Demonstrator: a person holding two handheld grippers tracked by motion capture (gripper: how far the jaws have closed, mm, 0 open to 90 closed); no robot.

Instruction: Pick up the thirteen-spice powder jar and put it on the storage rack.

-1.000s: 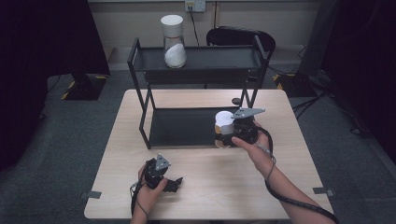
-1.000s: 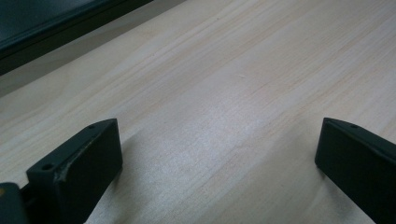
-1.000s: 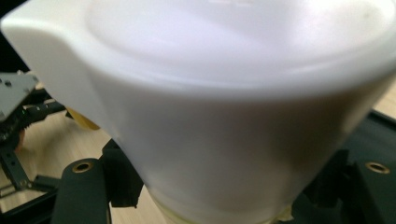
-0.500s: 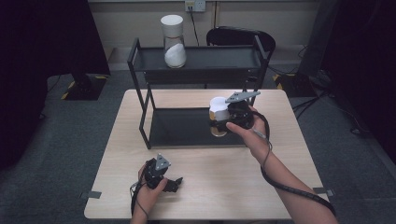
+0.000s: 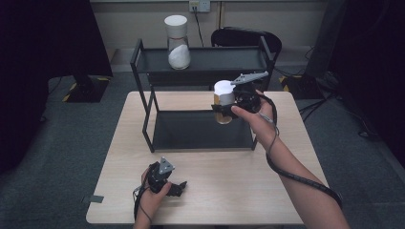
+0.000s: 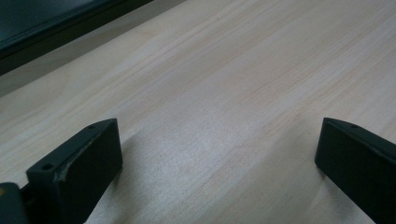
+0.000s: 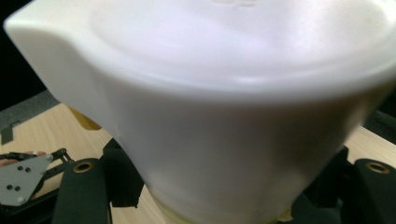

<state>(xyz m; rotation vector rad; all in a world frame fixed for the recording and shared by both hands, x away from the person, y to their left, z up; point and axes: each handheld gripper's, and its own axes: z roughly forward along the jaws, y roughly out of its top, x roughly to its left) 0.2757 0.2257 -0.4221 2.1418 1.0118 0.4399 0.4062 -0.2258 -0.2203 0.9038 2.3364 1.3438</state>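
While my right gripper (image 5: 224,109) is clamped on the white-lidded jar (image 5: 223,101), holding it in the air in front of the rack (image 5: 145,117) between the two shelves, the main risk I see is a knock. The lid sits close to the top shelf's front rail (image 5: 200,76), and lifting without backing away could catch it there and twist the jar in the jaws. My grip is low on the body, under a wide lid, so a bump might tip it. That jar holds something yellowish. A second jar (image 5: 177,43) on the top shelf is part full of white powder. My left gripper (image 5: 177,187) rests on the table (image 5: 248,191), jaws apart, nothing between them.
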